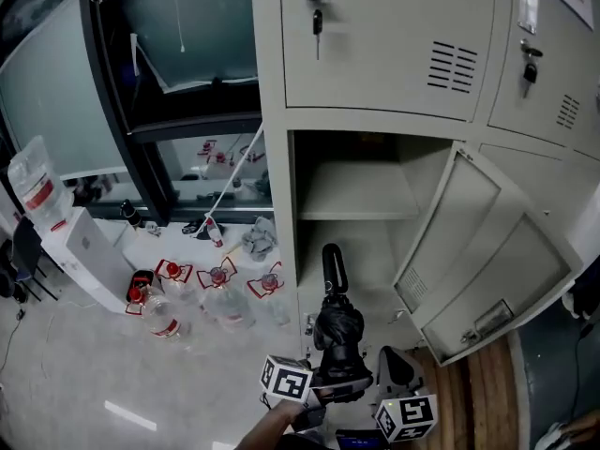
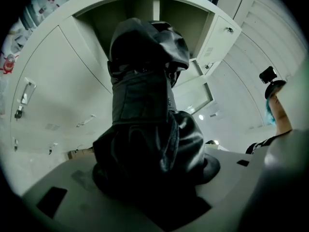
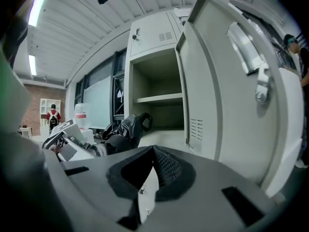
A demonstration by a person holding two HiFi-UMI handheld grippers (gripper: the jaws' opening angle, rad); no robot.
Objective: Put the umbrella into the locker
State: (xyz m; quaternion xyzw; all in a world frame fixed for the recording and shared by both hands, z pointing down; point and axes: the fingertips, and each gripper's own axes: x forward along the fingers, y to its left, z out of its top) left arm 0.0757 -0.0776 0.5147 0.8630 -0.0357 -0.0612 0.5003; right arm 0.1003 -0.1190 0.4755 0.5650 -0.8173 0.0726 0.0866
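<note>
A: One folded black fabric umbrella (image 1: 338, 331), clamped upright in left gripper (image 1: 339, 381), just outside the open lower bay of pale grey metal locker (image 1: 274, 204). Not inside yet.
B: And right gripper (image 3: 150, 151)?
A: Closed on nothing. Idle, just beside the left one.
B: Handling?
A: Probably light. Soft, slick canopy folds over a stiff shaft, so likely to squash and slip under a loose pinch. Best taken low on the bundled canopy, as now, or by stubby black handle (image 1: 332, 264) on top.
B: Risks?
A: Snagging on swung-open grey door (image 1: 487, 270) or knocking inner shelf (image 1: 352, 195). Looks safest going in handle-first, under that shelf.
</note>
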